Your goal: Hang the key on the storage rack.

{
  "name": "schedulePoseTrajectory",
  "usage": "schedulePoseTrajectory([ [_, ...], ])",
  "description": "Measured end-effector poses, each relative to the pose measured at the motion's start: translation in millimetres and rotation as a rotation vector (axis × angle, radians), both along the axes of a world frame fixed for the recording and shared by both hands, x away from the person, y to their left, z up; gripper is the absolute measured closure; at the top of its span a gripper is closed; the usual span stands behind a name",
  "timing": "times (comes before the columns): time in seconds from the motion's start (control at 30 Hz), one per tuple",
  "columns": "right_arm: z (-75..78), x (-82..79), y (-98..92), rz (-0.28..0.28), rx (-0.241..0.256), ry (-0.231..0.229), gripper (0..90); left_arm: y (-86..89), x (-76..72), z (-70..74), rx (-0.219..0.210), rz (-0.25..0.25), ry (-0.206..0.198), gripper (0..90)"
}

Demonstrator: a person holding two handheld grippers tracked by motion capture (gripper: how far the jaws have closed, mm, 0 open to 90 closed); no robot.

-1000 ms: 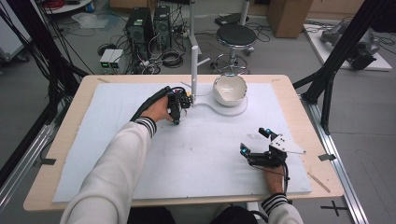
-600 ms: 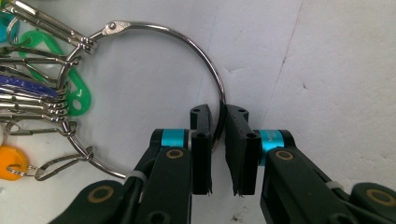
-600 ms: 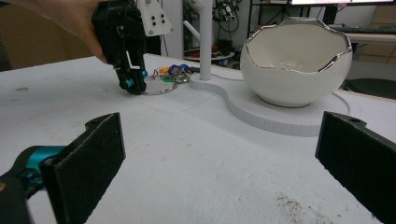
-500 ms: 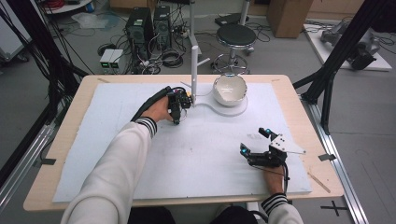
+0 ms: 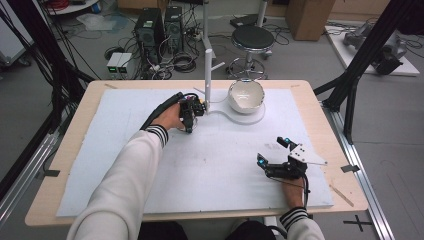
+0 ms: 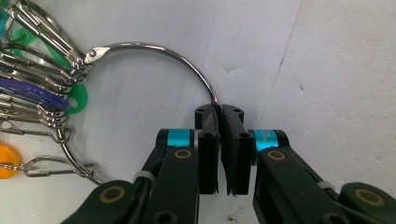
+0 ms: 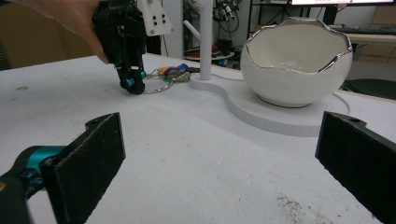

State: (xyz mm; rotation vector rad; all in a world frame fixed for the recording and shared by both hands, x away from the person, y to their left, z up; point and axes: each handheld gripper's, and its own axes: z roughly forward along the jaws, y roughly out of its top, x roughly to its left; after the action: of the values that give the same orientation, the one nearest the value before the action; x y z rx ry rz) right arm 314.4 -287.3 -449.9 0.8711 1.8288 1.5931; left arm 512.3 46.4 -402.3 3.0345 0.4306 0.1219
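Left hand-held gripper (image 6: 218, 122) clamped on large silver metal key ring (image 6: 154, 51).
Ring lies flat, keys fanned toward frame's upper left; right hand-held gripper (image 7: 219, 163) jaws wide apart; white eggshell-shaped bowl (image 7: 295, 60) interior not visible.

The wooden counter (image 5: 75, 125) has a big white sheet (image 5: 210, 165) on it. On the sheet lie a bunch of keys on a ring (image 6: 140, 51) and a flat white stand (image 5: 252, 116) with a bowl (image 5: 246, 96).

Key ring (image 6: 154, 51) silver, tags green, purple, orange. Left claw (image 6: 218, 140) black with teal bands. Bowl (image 5: 246, 96) white, silver rim, on white stand (image 5: 250, 118). Desk (image 5: 320, 115) light wood under white sheet (image 5: 215, 160). Sleeve cuff (image 5: 158, 133) black-and-white striped.
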Motion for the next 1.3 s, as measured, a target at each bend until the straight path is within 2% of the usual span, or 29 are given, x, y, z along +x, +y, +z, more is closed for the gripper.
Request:
schedulePoseTrajectory([
  [0.17, 0.1, -0.1, -0.2, 0.003, 0.002, 0.004, 0.9, 0.5, 0.2, 0.9, 0.004, 0.001, -0.001, 85.0],
  [0.3, 0.0, 0.1, -0.4, -0.001, 0.002, 0.003, 0.9, 3.9, -1.6, 5.9, -0.014, -0.003, -0.004, 86.0],
  [0.4, 0.1, -0.1, -0.2, 0.003, 0.002, 0.003, 0.9, 8.2, -4.9, 15.7, -0.046, -0.014, -0.026, 86.5],
  [0.53, 0.0, 0.1, -0.2, 0.002, -0.001, 0.0, 0.9, 12.4, -7.5, 24.3, -0.06, -0.013, -0.043, 86.7],
  [0.6, 0.0, -0.2, 0.1, 0.0, -0.001, 0.001, 0.9, 17.3, -10.4, 33.4, -0.076, -0.017, -0.074, 86.8],
  [0.7, 0.0, 0.0, 0.0, 0.001, 0.0, -0.001, 0.9, 22.1, -12.2, 41.8, -0.091, -0.019, -0.098, 86.9],
  [0.77, 0.0, -0.7, 0.6, 0.002, 0.002, 0.007, 0.9, 28.9, -15.3, 52.6, -0.125, -0.012, -0.122, 87.1],
  [0.8, 0.0, -0.8, 0.6, 0.001, 0.002, 0.007, 0.9, 28.9, -15.3, 52.6, -0.125, -0.012, -0.122, 87.1],
  [0.83, 0.0, -0.8, 0.6, 0.001, 0.001, 0.007, 0.9, 33.4, -17.6, 59.2, -0.15, -0.007, -0.142, 87.2],
  [0.87, 0.0, -0.7, 0.6, 0.001, 0.002, 0.007, 0.9, 33.4, -17.6, 59.2, -0.15, -0.007, -0.142, 87.2],
  [0.9, 0.0, -0.6, 0.6, 0.001, 0.002, 0.004, 0.9, 37.6, -19.4, 65.4, -0.172, 0.002, -0.156, 87.3],
  [0.97, 0.0, -0.8, 0.7, 0.001, 0.002, 0.007, 0.9, 39.3, -20.2, 68.4, -0.173, 0.0, -0.167, 87.3],
  [1.0, 0.0, -0.8, 0.6, 0.001, 0.001, 0.007, 0.9, 42.9, -22.1, 73.0, -0.192, 0.012, -0.171, 87.4],
  [1.03, 0.0, -0.8, 0.6, 0.002, 0.0, 0.006, 0.9, 42.9, -22.1, 73.0, -0.192, 0.012, -0.171, 87.4],
  [1.07, 0.1, -0.8, 0.6, 0.0, 0.0, 0.007, 0.9, 46.2, -24.6, 76.6, -0.218, 0.028, -0.181, 87.4],
  [1.1, 0.0, -0.8, 0.7, 0.001, 0.0, 0.006, 0.9, 46.2, -24.6, 76.6, -0.218, 0.028, -0.181, 87.4],
  [1.2, 0.1, -0.8, 0.7, 0.001, -0.002, 0.006, 0.9, 53.6, -27.8, 84.5, -0.271, 0.033, -0.191, 87.5],
  [1.23, 0.1, -0.8, 0.7, 0.001, -0.002, 0.006, 0.9, 53.6, -27.8, 84.5, -0.271, 0.033, -0.191, 87.4],
  [1.3, 0.1, -0.8, 0.7, 0.001, -0.001, 0.006, 0.9, 57.3, -29.4, 88.4, -0.303, 0.04, -0.201, 87.5],
])
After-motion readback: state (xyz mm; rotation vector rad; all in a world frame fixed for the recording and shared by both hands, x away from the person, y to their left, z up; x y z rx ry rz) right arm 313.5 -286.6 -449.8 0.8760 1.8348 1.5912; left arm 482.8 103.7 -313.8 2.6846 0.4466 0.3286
